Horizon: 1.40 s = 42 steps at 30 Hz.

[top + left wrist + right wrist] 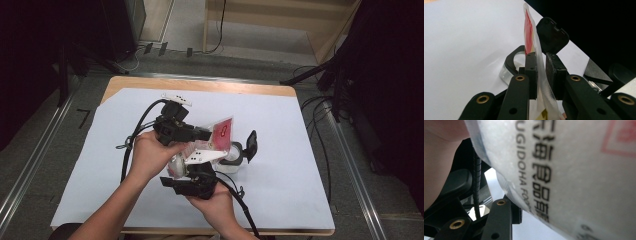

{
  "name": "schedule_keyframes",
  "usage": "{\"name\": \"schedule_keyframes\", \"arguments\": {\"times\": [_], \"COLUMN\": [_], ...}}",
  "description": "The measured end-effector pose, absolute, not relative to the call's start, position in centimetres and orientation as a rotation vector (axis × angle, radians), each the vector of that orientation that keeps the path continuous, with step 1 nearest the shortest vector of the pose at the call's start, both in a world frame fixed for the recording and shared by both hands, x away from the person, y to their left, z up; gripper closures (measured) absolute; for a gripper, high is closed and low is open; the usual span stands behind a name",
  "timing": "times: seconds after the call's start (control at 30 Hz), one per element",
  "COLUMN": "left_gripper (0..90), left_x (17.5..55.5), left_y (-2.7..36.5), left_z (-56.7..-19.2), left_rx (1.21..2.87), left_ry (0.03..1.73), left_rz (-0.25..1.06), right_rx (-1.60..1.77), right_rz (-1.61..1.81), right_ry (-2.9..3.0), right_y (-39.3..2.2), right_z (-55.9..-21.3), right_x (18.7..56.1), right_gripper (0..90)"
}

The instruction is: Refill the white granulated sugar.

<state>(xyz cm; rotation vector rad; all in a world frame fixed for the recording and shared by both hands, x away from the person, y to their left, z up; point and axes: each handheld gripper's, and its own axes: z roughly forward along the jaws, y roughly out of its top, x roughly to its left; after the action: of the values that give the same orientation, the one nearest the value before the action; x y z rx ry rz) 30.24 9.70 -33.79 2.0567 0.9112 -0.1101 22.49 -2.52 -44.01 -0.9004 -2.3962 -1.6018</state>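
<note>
Printed in black along the translucent white snack packet [574, 170], close before the right tool's camera: Chinese characters and, beside them, Latin capitals reading roughly "UGIDOHA FOO", cut off at both ends; a red square frame at the upper right, too blurred to read. From above, a red panel with a pale motif on the packet's [221, 133] upper half, illegible at that size. Packet raised above the middle of the white-covered table [300, 150], tilted up to the right, gripped from two sides. Left tool [202, 134] held level and pointing right from the left hand [150, 156], wrapped over the tool's body, forearm entering from the bottom left. Seen along its jaws, packet edge [537, 60] upright between the black pads [532, 72], jaws narrow, left pad against the film, a small gap visible on the right, so barely pinching. Right tool [186, 167] just below, carried by the right hand [216, 202] coming up from the bottom edge, grey three-cornered plate on top, jaws aimed up at the packet's lower end. Partly open and set about the bulging packet; pressing or merely around it cannot be told. Just beyond the packet on the table, a small clear jar [231, 159] with its black flip lid [251, 145] standing open, also visible behind the left pads [511, 65].
</note>
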Motion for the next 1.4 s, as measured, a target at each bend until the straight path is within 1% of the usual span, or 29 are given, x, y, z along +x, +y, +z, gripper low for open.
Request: {"name": "schedule_keyframes", "arguments": {"times": [0.57, 0.67, 1.4], "left_gripper": [80.4, 80.4, 80.4], "left_x": [30.14, 30.14, 30.12], "left_y": [9.57, 9.61, 9.62], "left_z": [-33.7, -33.64, -33.63], "left_rx": [2.057, 2.064, 2.047], "left_ry": [0.914, 0.915, 0.907], "left_rz": [-0.102, -0.102, -0.104], "right_rx": [-0.883, -0.883, -0.881], "right_rz": [-1.608, -1.608, -1.619], "right_ry": [-2.421, -2.429, -2.438], "right_y": [-2.49, -2.49, -2.38], "right_z": [-43.96, -43.92, -43.82], "right_x": [22.39, 22.37, 22.25], "right_gripper": [61.2, 62.3, 62.5]}}
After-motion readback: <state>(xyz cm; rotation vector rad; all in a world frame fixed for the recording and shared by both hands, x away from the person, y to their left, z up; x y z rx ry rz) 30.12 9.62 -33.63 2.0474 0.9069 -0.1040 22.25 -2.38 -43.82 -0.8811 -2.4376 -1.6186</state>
